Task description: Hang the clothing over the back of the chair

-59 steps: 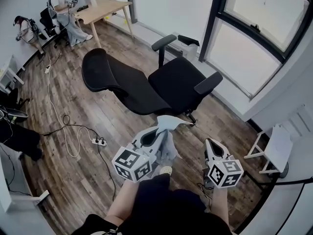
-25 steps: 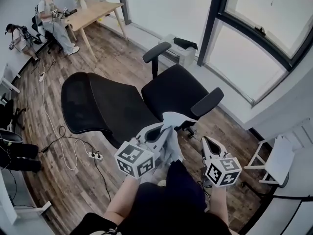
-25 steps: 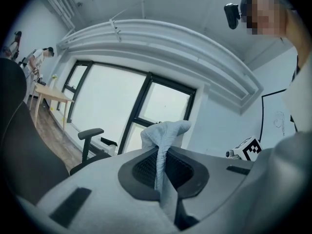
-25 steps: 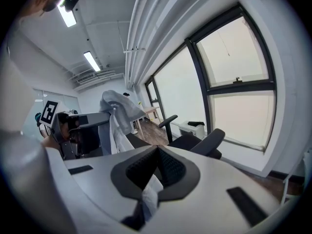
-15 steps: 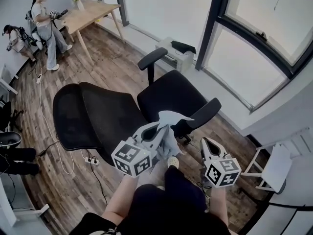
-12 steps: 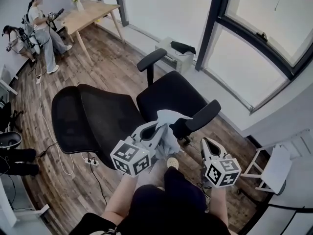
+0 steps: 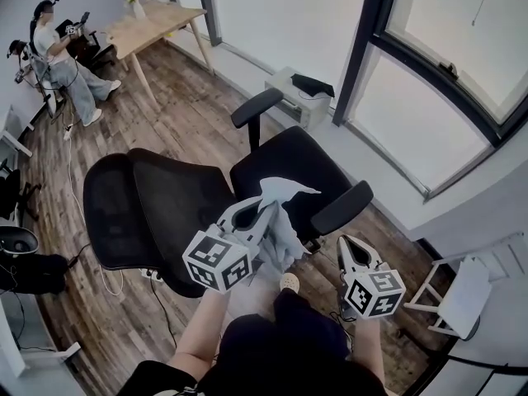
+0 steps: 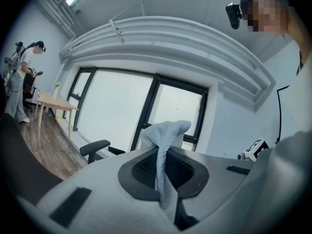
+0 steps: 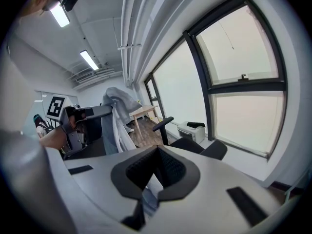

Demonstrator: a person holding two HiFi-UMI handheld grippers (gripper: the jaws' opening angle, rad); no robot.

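head view: left gripper [image 7: 266,210] clamped on clothing [image 7: 283,231], held above chair's near edge; chair back [image 7: 169,209] lies to its left, nearer left hand.
left gripper view: clothing pinched, bunch poking past tips.
right gripper view: right gripper [image 9: 157,153] closed, empty; clothing off to its left.

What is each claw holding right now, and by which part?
The left claw pinches the pale grey clothing at a bunched fold near one end, the rest hanging below. The right claw holds nothing.
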